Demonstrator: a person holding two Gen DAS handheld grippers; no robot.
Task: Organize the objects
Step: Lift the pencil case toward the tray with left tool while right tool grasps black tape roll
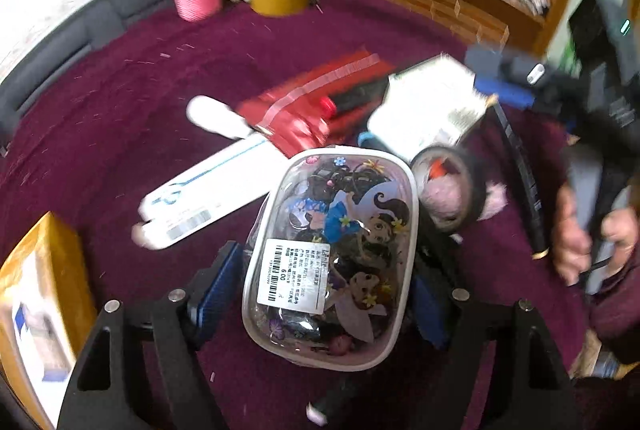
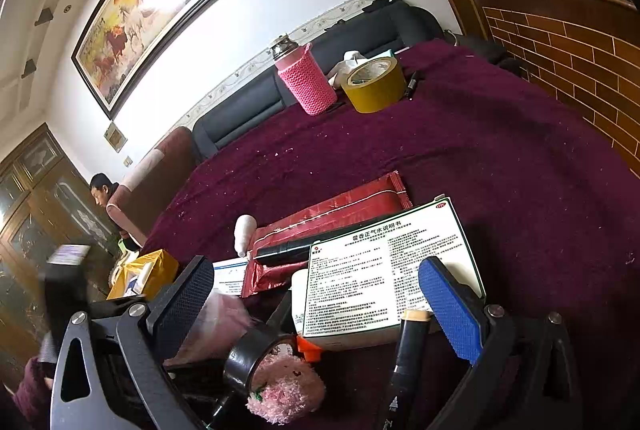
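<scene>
In the left wrist view my left gripper (image 1: 324, 290) has its blue pads on both sides of a clear cartoon-printed pouch (image 1: 332, 258) full of small hair items, and grips it above the maroon cloth (image 1: 160, 70). Beyond it lie a white box (image 1: 204, 198), a red foil packet (image 1: 308, 102), a white medicine box (image 1: 428, 106) and a black tape roll (image 1: 460, 186) with a pink fluffy thing. My right gripper (image 2: 316, 302) is open over the pile: medicine box (image 2: 384, 270), black tape roll (image 2: 248, 354), pink fluffy thing (image 2: 284, 390), black marker (image 2: 404, 362).
A pink-sleeved bottle (image 2: 306, 82) and a yellow tape roll (image 2: 374, 84) stand at the far edge of the cloth by a dark sofa back (image 2: 248, 106). A yellow box (image 1: 40, 306) is at the left. A brick-faced counter (image 2: 568, 62) is on the right.
</scene>
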